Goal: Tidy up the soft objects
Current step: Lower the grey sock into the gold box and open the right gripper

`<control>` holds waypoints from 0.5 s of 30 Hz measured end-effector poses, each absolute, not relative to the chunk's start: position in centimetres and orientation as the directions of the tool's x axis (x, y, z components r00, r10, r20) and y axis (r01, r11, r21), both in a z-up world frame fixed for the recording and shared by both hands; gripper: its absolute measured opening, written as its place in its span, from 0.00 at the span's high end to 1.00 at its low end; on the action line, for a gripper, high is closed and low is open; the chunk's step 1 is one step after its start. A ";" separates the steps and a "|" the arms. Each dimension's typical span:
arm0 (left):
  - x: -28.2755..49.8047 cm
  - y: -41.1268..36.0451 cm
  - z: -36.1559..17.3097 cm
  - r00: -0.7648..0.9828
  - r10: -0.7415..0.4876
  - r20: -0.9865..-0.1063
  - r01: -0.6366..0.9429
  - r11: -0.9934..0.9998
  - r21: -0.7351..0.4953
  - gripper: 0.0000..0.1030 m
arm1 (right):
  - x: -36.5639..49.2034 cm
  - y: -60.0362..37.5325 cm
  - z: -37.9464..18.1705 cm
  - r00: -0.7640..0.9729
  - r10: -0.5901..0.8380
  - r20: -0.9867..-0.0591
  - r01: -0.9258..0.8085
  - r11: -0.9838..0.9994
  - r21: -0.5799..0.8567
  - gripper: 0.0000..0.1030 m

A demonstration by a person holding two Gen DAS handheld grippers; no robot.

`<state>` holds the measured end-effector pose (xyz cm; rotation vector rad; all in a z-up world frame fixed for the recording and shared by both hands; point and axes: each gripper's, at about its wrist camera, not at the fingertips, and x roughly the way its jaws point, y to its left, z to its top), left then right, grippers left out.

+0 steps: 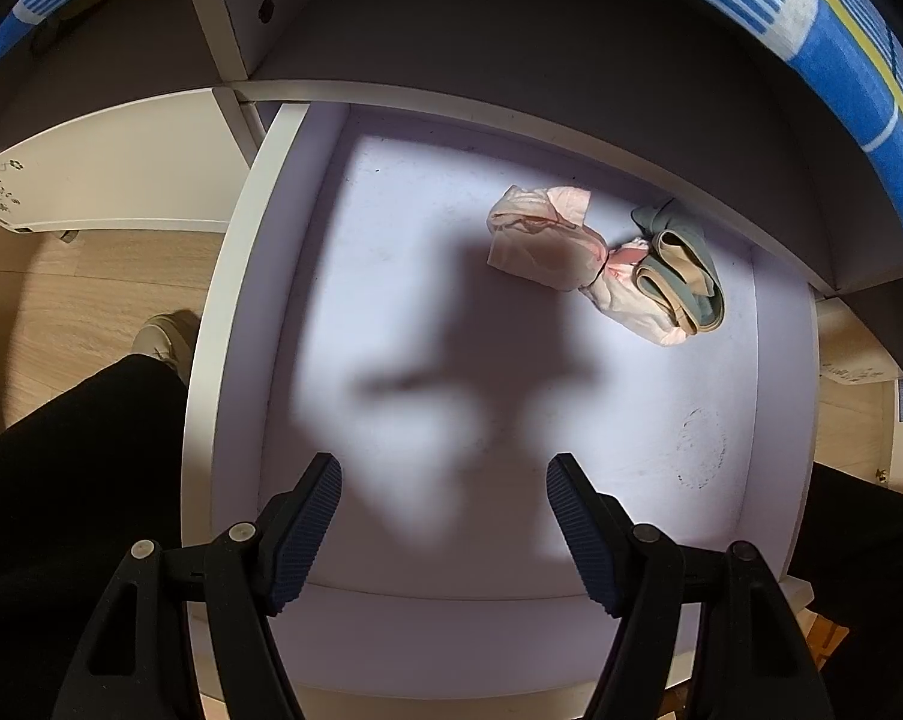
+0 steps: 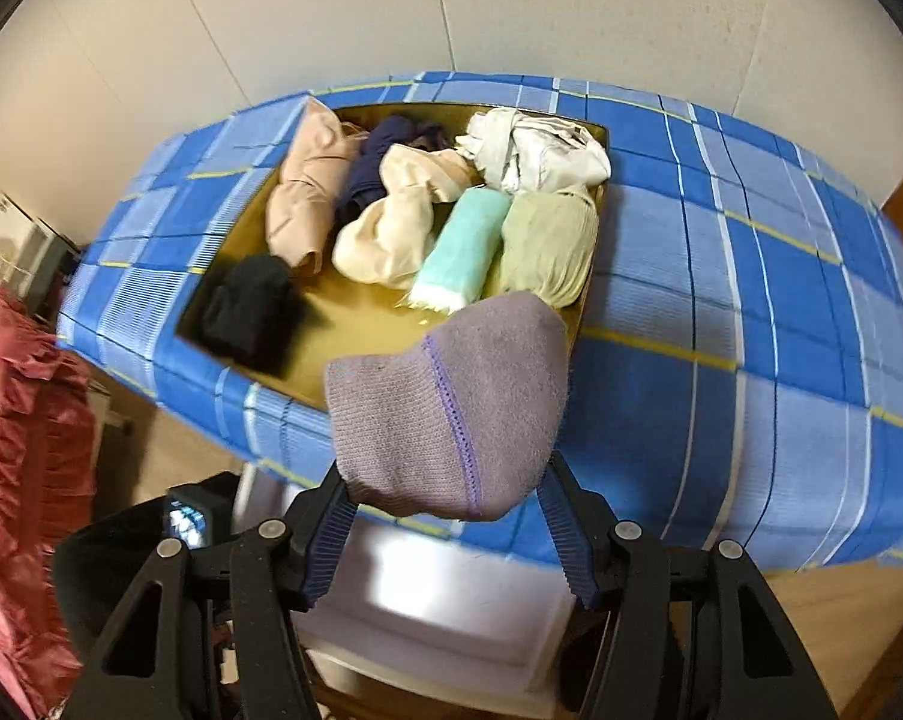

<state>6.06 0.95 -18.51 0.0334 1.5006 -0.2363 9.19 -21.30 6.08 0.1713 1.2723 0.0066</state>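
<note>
Lilac knit cloth sat clamped in the right gripper above the tray of rolled garments, so this looked like a transfer step, next needing placement, while the left gripper hung empty and spread over the drawer.

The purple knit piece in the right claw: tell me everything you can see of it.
The purple knit piece is a soft, greyish-lilac ribbed fabric, folded into a rounded bundle, with a brighter violet stitched seam running down its middle. The right claw grips its lower edge between both ribbed pads. It hangs in front of the tray of rolled garments, touching nothing else visible.
</note>
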 end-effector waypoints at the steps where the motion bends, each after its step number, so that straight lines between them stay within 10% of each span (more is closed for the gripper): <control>1: 6.1 0.9 -18.5 0.052 -0.137 -0.989 0.174 0.977 -0.126 0.30 | 9.9 -21.3 5.9 0.283 0.083 -0.955 0.086 0.990 0.112 0.41; 15: 6.1 0.7 -18.6 0.044 -0.152 -0.987 0.173 0.975 -0.142 0.30 | 12.4 -21.5 2.4 0.194 0.000 -0.981 0.028 1.000 0.006 0.39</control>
